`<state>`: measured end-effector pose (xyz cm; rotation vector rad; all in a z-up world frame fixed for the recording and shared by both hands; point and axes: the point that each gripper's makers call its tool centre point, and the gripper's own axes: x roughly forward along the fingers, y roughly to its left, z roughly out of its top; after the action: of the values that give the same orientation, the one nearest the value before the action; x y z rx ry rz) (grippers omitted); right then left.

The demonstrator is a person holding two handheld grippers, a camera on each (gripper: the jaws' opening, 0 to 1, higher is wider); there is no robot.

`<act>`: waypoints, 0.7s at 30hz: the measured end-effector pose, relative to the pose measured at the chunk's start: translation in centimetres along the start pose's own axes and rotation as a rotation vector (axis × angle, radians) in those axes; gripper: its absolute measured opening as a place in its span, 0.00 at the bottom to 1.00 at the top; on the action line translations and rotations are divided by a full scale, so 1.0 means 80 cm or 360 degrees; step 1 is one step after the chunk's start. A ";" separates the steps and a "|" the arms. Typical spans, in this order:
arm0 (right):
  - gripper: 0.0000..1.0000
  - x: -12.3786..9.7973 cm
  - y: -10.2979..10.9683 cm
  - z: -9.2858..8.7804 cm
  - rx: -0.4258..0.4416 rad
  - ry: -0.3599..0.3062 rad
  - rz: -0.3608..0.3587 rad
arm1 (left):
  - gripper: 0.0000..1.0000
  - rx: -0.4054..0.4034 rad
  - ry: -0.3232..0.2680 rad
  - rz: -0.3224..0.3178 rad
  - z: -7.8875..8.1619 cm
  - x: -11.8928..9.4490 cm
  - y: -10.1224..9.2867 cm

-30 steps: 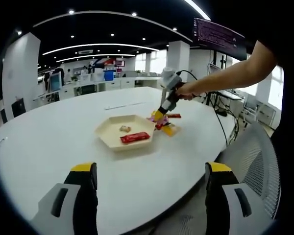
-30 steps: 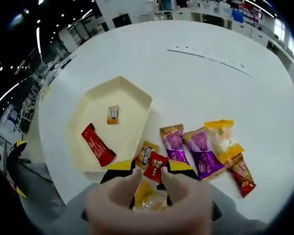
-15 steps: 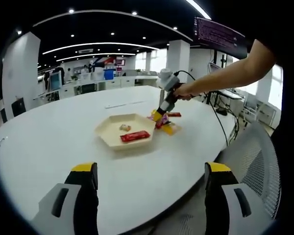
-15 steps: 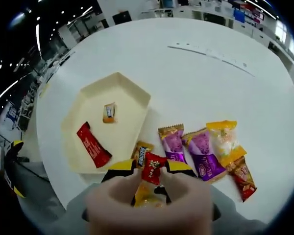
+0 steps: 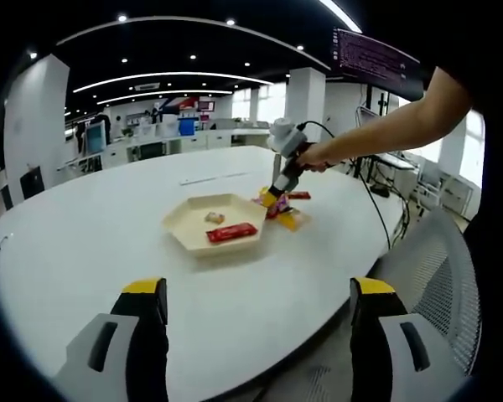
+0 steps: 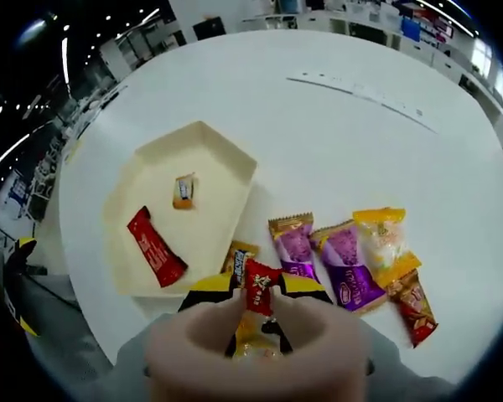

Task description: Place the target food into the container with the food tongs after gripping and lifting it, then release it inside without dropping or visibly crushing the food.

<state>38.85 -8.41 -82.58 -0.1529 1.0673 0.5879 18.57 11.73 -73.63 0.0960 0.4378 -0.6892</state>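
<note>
Right claw: its yellow-tipped black jaws are clamped on a small red foil-wrapped candy, pinched between the tips above the white oval tabletop.
Left claw: jaws wide apart, holding nothing, hanging near the tabletop's close edge.
Container: a cream hexagonal paper tray — it lies just left of the right claw and already holds a long red wrapper and a small orange-and-white candy.
Loose food: two purple sachets, a yellow packet, a red-brown packet, an orange-blue candy beside the tray wall.
Stage (judged): candy gripped, transfer over the tray rim not yet made.
Risk: the hold looks to be on the wrapper's edge — a jerk sideways could let it slip out short of the rim; squeezing harder could crush it.
</note>
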 end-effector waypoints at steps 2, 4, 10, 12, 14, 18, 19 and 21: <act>0.18 -0.003 -0.001 0.002 -0.0003 -0.0008 -0.0004 | 0.87 0.0000 -0.0002 0.0002 0.000 0.000 0.000; 0.18 -0.008 -0.002 0.004 -0.0001 -0.0016 -0.0007 | 0.87 0.0003 -0.0004 0.0002 0.001 0.000 0.000; 0.18 -0.027 -0.012 0.009 0.0007 -0.0051 -0.0025 | 0.87 0.0009 -0.0009 -0.0002 0.001 0.000 -0.001; 0.18 -0.034 -0.017 0.010 0.0002 -0.0056 -0.0035 | 0.87 0.0014 -0.0006 -0.0004 0.001 0.000 -0.001; 0.18 -0.041 -0.021 0.010 0.0009 -0.0060 -0.0045 | 0.87 0.0021 -0.0003 -0.0003 0.000 0.000 -0.001; 0.18 -0.050 -0.024 0.007 0.0012 -0.0059 -0.0056 | 0.87 0.0022 -0.0011 -0.0005 0.002 -0.001 -0.002; 0.18 -0.052 -0.025 0.006 0.0012 -0.0059 -0.0058 | 0.87 0.0023 -0.0013 -0.0005 0.002 -0.001 -0.002; 0.18 -0.055 -0.025 0.005 0.0020 -0.0057 -0.0057 | 0.87 0.0027 -0.0013 -0.0005 0.002 -0.001 -0.002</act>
<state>38.64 -11.61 -78.92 -0.1497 1.0311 0.5500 18.46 11.58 -73.46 0.1086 0.4243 -0.6964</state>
